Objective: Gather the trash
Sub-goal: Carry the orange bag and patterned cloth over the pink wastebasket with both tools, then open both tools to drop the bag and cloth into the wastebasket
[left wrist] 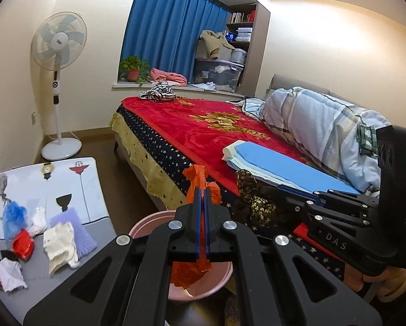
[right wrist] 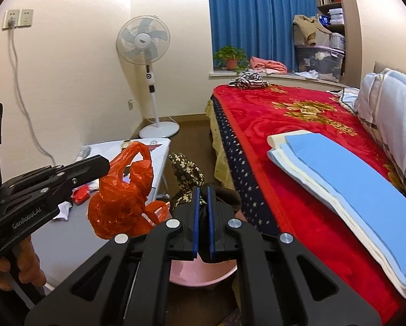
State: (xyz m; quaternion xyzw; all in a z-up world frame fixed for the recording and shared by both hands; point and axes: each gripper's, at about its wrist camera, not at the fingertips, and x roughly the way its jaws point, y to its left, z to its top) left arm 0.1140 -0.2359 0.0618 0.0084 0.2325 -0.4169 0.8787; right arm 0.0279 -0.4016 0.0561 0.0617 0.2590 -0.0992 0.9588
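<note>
Trash in hand: an orange bag (right wrist: pixel 124 190), crumpled, is pinched between the blue-padded fingers of the left gripper (left wrist: pixel 203 212) and hangs above a pink basin (left wrist: pixel 203 289) on the floor. Beside it, the right gripper (right wrist: pixel 202 212) has its fingers pressed on a dark flowered cloth (right wrist: pixel 186 174), which stands up above the fingertips, over the same basin (right wrist: pixel 203 274). The two grippers are near each other, left one nearer the table, right one nearer the bed.

Surface: a low grey table (left wrist: pixel 37 274) with a white illustrated panel at its far end stands left of the basin. More trash lies on it: white crumpled paper (left wrist: pixel 60 241), a red wrapper (left wrist: pixel 23 244), a blue fluffy piece (left wrist: pixel 12 213), a lilac foam sheet (left wrist: pixel 75 228), and a white wad (left wrist: pixel 10 273) on a dark packet at the near edge.

Room: a bed (right wrist: pixel 292 125) with a red flowered blanket fills the right side, with a starred dark border along its edge. On it lie a folded blue sheet (right wrist: pixel 352 179), a plaid quilt (left wrist: pixel 319 125) and a striped garment (left wrist: pixel 158 92). A white standing fan (left wrist: pixel 57 62) stands in the corner on the brown floor. Behind the bed, blue curtains (left wrist: pixel 170 32) hang over a window ledge bearing a potted plant (left wrist: pixel 133 70), pink cloth (left wrist: pixel 167 76) and storage boxes (left wrist: pixel 219 72). Wall sockets (right wrist: pixel 18 19) with a grey cable show in the right wrist view.
</note>
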